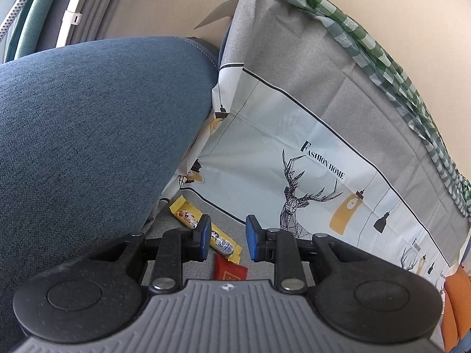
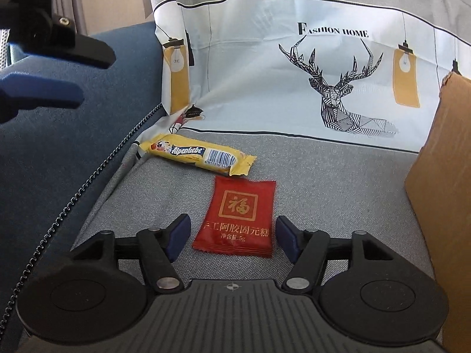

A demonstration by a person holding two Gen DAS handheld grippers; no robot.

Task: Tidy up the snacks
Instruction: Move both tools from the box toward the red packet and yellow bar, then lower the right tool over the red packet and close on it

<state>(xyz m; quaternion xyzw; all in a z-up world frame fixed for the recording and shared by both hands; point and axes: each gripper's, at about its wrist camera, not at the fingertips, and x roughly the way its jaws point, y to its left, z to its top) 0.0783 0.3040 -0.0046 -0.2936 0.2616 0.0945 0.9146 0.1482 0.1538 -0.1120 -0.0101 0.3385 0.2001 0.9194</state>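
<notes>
Low in the left wrist view, the left gripper hangs slightly parted and empty above the grey cloth, with the yellow candy bar and the red sachet lying beneath. At the bottom centre of the right wrist view, the right gripper straddles the red sachet, pads clear of it; the yellow candy bar lies just above.
</notes>
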